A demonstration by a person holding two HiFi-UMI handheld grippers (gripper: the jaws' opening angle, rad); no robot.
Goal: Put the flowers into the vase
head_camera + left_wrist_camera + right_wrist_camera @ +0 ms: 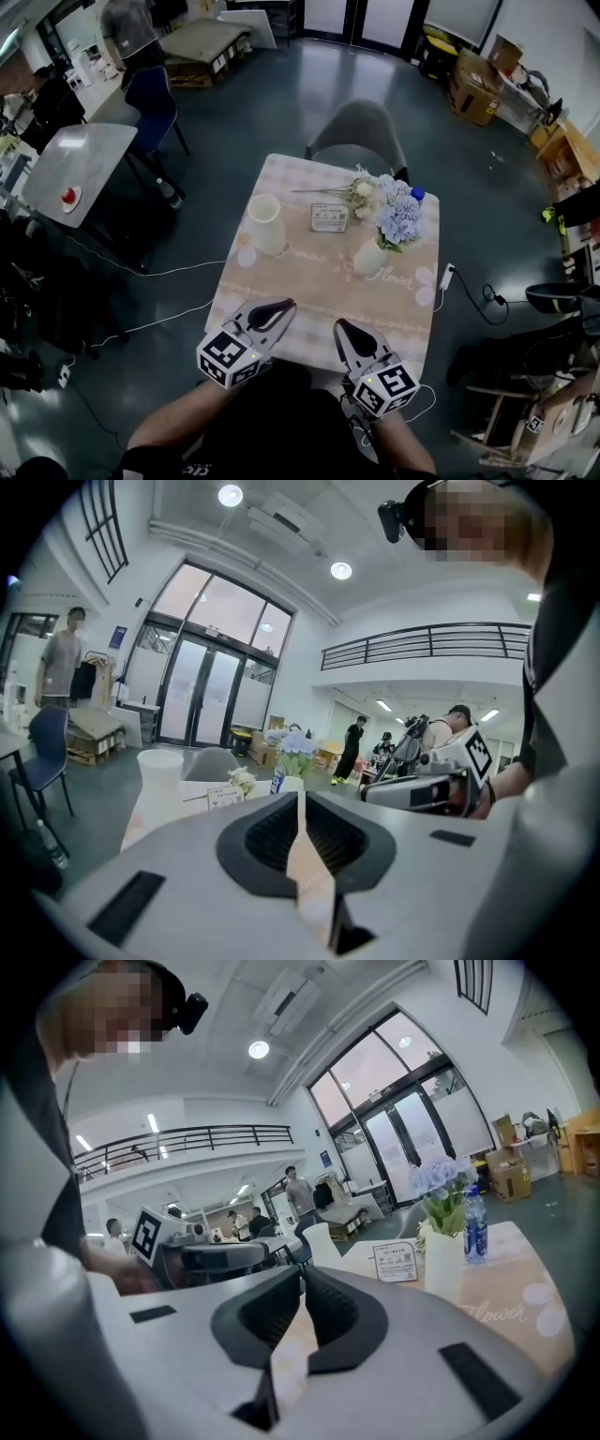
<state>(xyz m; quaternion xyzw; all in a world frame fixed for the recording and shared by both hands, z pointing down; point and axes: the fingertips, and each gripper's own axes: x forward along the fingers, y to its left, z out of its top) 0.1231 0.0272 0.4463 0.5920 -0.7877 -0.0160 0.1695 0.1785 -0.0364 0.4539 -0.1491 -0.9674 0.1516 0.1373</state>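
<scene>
The task looks barely begun: both tools hover over the near edge of the tabletop (319, 281), the left gripper (279, 307) with its fingers pressed together on nothing, the right gripper (343, 327) all but closed and likewise empty. Next, one must open and reach to the far side, where white flowers (359, 192) lie loose on a thin stem, right of the tall cream vase (267, 223). A blue bunch (399, 221) stands in a small white vase (369, 257).

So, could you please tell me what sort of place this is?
Probably a large open workspace or lab hall rather than a home: tall glass doors, a railed mezzanine overhead, and cardboard boxes on the floor.
</scene>
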